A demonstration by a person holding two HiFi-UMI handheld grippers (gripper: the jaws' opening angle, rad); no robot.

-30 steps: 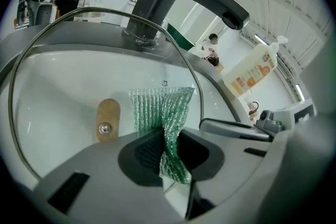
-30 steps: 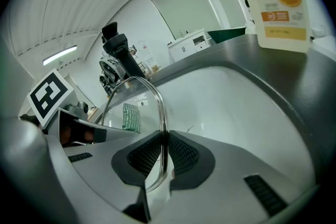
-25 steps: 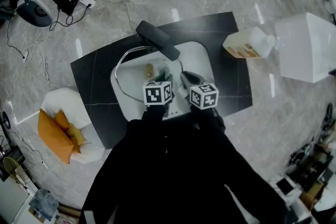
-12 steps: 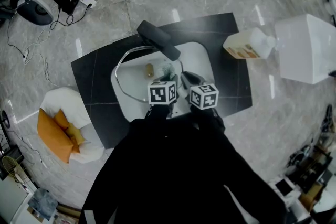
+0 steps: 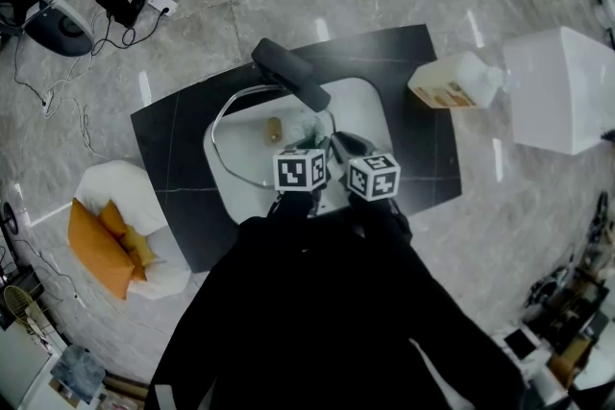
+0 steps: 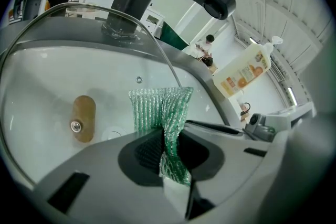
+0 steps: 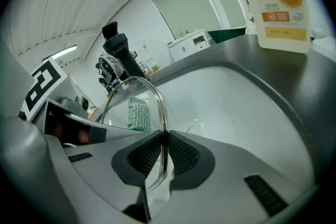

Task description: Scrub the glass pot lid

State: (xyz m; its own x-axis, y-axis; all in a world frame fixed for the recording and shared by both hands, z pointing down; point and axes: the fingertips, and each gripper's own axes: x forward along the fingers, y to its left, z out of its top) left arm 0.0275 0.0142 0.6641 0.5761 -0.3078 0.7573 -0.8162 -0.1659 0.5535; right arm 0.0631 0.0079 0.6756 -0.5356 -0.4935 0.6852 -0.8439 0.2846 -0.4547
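Head view: left gripper (image 6: 168, 152) on scourer (image 6: 159, 106), right gripper (image 7: 164, 153) on lid (image 7: 158, 99).

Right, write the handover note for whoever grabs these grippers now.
Left gripper: shut on the green scrub cloth, which is held up at the glass lid.
Right gripper: shut on the lid's metal rim, holding it tilted over the white sink, by the faucet.
Soap bottle: on the black counter to the right, clear of both grippers.
Done: lid and cloth are gripped and brought together. No suds show, so scrubbing progress can't be judged.
Left: work the cloth over the whole lid, probably both faces.
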